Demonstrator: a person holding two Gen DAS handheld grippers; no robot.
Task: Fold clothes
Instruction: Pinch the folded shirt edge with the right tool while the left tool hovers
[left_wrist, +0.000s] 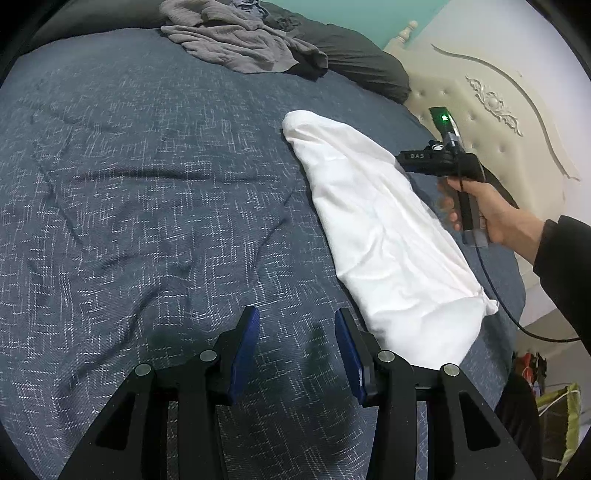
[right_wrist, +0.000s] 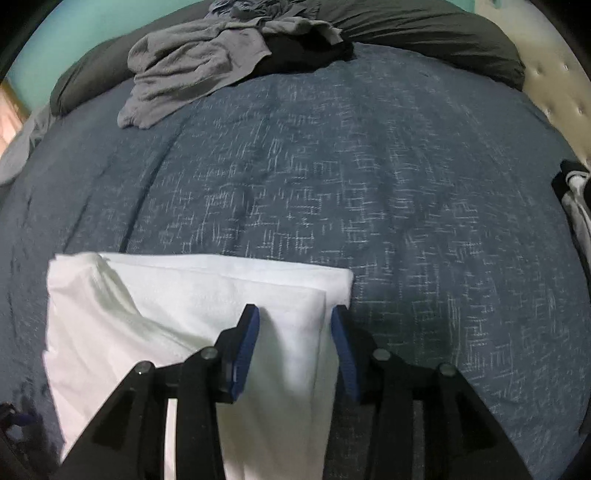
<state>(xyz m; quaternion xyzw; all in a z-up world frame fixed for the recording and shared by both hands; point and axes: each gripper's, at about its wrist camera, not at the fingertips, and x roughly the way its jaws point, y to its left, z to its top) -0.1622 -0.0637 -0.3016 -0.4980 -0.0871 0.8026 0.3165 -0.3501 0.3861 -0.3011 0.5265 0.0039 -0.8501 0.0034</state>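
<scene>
A white garment (left_wrist: 388, 236), folded into a long strip, lies on the right side of the blue patterned bedspread (left_wrist: 147, 184). My left gripper (left_wrist: 297, 321) hovers open over bare bedspread just left of the strip's near end, with nothing between its fingers. In the right wrist view the white garment (right_wrist: 184, 295) shows stacked folded layers. My right gripper (right_wrist: 295, 317) stands open over its right edge; the cloth lies between the blue pads, which do not press on it. A hand (left_wrist: 491, 218) holds that gripper above the strip's far side.
A crumpled grey pile of clothes (left_wrist: 236, 40) (right_wrist: 192, 62) lies at the far end of the bed against dark pillows (left_wrist: 362, 62). A cream padded headboard (left_wrist: 480, 92) borders the right side. A black cable (left_wrist: 509, 314) hangs from the right gripper.
</scene>
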